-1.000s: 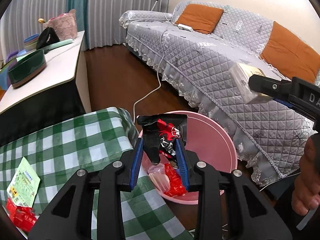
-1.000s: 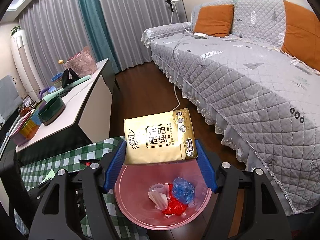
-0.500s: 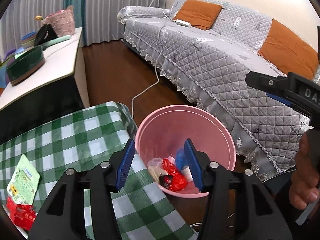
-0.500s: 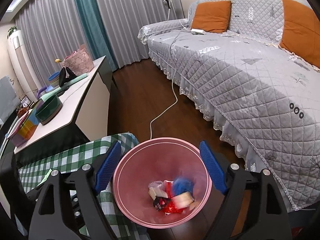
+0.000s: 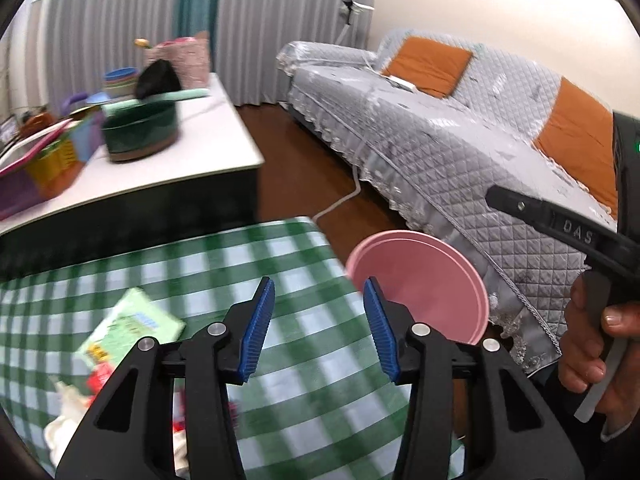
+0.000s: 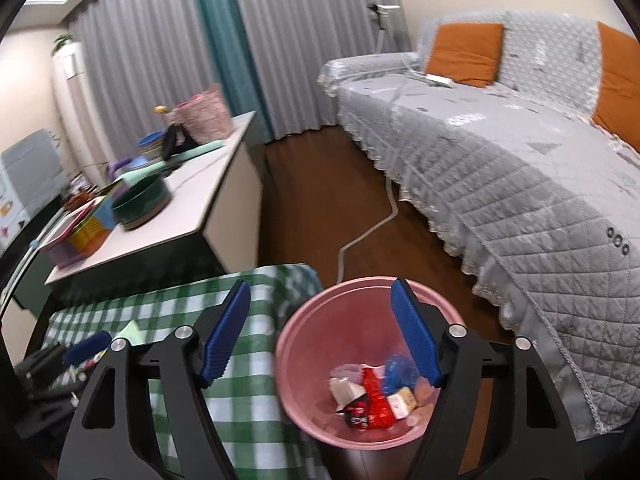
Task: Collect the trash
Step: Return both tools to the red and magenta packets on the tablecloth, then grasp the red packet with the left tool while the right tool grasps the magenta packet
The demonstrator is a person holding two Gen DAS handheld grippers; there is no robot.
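Both tools spread, empty: left tool (image 5: 318, 328) faces green packet (image 5: 132, 330) left of pink bin (image 6: 320, 360); next, likely pinch packet.

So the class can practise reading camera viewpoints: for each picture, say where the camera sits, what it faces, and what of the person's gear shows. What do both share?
Left wrist: on the left gripper, open, facing the checked table; the right hand shows.
Right wrist: on the right gripper, open, above the pink bin.
Shared: bin, table, sofa.
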